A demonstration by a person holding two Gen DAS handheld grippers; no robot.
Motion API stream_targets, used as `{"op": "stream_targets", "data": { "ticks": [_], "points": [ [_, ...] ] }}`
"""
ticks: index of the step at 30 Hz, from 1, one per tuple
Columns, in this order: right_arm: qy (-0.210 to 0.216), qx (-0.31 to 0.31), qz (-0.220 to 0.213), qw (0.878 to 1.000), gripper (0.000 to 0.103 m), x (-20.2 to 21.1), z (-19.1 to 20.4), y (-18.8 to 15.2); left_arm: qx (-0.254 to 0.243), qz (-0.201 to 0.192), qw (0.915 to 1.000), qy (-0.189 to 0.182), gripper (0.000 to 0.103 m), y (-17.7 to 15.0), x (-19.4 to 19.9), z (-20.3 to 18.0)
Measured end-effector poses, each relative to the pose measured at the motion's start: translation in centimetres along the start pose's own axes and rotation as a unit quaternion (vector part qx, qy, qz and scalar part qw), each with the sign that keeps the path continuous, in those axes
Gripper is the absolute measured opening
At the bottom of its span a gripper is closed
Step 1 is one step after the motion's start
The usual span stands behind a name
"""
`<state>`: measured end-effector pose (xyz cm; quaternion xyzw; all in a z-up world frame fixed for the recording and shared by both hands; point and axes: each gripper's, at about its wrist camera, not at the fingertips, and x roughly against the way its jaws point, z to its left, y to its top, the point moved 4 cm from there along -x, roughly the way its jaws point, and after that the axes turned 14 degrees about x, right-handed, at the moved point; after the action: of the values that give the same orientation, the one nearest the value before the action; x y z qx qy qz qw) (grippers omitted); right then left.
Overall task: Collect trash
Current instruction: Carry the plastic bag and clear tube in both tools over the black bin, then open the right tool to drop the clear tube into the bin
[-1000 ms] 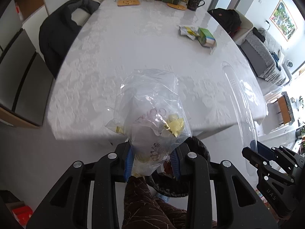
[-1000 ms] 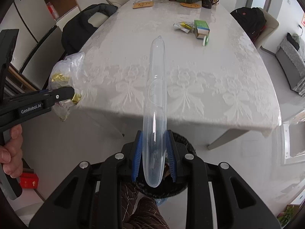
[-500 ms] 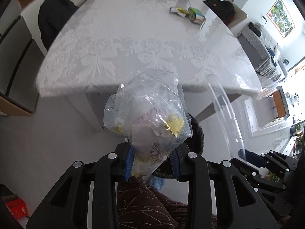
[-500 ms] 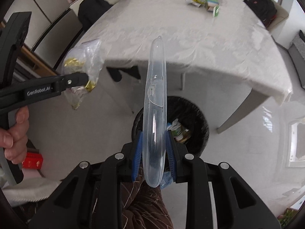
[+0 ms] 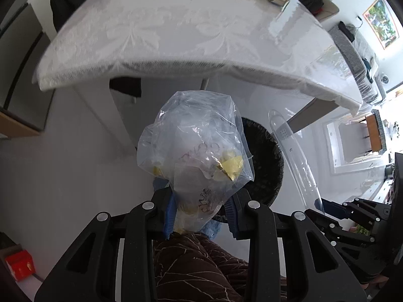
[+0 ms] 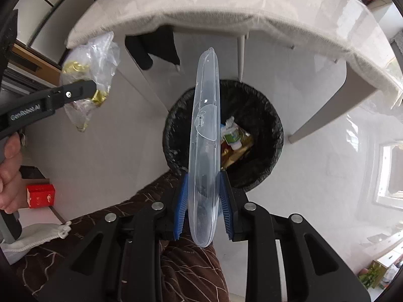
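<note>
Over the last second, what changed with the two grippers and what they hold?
Both grippers swung down from the table toward the floor: the black-lined trash bin, earlier mostly hidden behind the fingers, now sits open below the right gripper. Nothing was released. The left gripper stays shut on the clear plastic bag, the right on the transparent case.

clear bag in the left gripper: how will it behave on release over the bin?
The plastic bag looks thin and crumpled, so likely floppy and light. Small yellow scraps inside add little weight; it may drift or cling to the left gripper rather than fall straight into the bin.
</note>
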<state>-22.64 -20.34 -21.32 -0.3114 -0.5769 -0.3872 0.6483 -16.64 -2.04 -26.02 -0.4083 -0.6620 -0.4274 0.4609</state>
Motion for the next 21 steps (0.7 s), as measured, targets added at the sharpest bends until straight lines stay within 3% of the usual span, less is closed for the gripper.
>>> {"op": "stream_targets", "data": {
  "ticks": [8,15,17,19,21],
  "points": [
    [-0.009,-0.015,0.062,0.998,0.024,-4.4,-1.6,0.7,-0.007,0.015,0.9996,0.02,0.032,-0.5,-2.9,0.2],
    [-0.019,-0.02,0.056,0.998,0.025,-5.1,-2.2,1.1,-0.012,0.019,0.9995,0.024,0.032,-0.6,-3.5,-0.3],
    [-0.02,-0.029,0.042,0.998,0.034,-4.6,-2.6,1.1,-0.016,0.021,0.9993,0.026,0.032,-0.7,-3.6,-0.5],
    [-0.031,-0.039,0.028,0.998,0.062,-4.1,-3.1,1.3,-0.022,0.022,0.9992,0.027,0.032,-0.9,-3.9,-1.1],
    [-0.043,-0.052,0.008,0.998,0.071,-3.1,-4.0,1.0,-0.025,0.025,0.999,0.025,0.032,-0.9,-4.4,-1.8]
  ]
}}
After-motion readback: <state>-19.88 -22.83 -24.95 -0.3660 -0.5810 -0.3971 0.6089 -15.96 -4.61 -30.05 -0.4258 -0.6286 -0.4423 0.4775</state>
